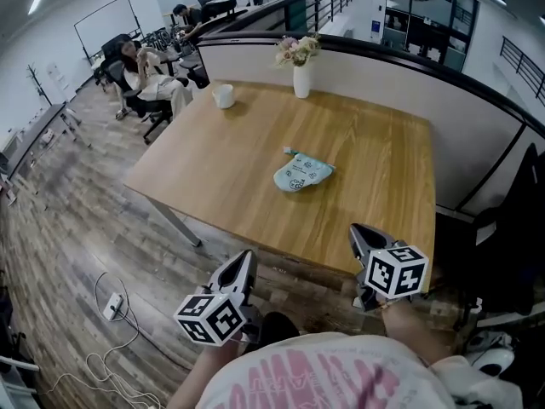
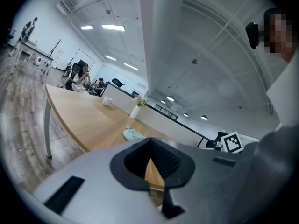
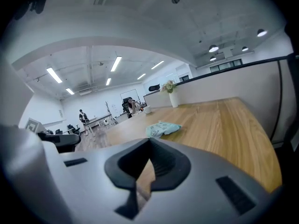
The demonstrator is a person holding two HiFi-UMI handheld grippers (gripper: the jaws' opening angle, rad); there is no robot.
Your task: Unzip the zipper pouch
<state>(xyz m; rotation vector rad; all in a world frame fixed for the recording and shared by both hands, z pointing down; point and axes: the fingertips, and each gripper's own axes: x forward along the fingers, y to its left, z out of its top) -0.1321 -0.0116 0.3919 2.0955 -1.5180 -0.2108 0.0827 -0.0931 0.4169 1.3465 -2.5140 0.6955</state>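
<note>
zipper pouch (image 1: 301, 174): small, soft, pale mint fabric with dark printed marks on the upper face. It lies flat on the wooden counter (image 1: 375, 203), roughly mid-surface and well apart from all four edges. The straighter side faces the counter's far edge, and the rounded, slightly rumpled body bulges toward the near edge. A small tab sticks out at the end nearest the far-left corner. From the right gripper view it sits low, one end a bit raised. Can't tell whether the zip is open or closed, too small.
</note>
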